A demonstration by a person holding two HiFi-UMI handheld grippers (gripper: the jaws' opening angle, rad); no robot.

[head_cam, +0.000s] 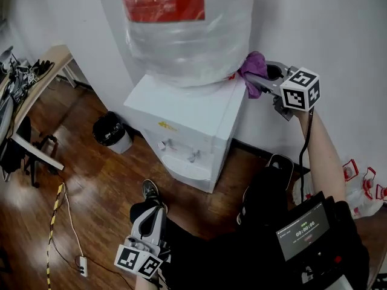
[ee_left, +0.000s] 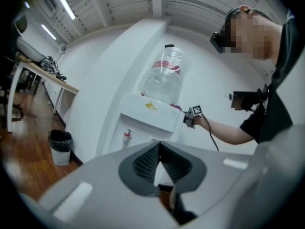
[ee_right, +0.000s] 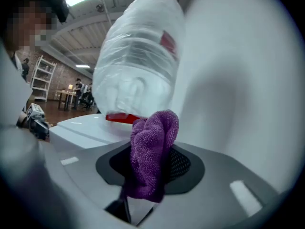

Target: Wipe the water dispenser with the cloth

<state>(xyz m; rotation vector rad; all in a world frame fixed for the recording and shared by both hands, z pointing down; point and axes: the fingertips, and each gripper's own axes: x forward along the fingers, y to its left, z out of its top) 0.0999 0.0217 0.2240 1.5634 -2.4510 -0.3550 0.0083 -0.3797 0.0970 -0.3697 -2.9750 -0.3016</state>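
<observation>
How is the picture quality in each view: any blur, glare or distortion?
Head view: evenly lit and sharp, with soft sheen on the wooden floor. Left gripper view: fisheye bends straight lines, corners go dark, ceiling lights blow out. Right gripper view: the cloth is crisp, the water bottle behind it soft.

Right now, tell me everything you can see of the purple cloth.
The purple cloth is a fluffy, terry-like rag, bunched into a wad and clamped between the right gripper's jaws, its free end sticking out past them. It sits at the water dispenser's top corner by the wall, beside the bottle's base; contact with either can't be confirmed.
</observation>
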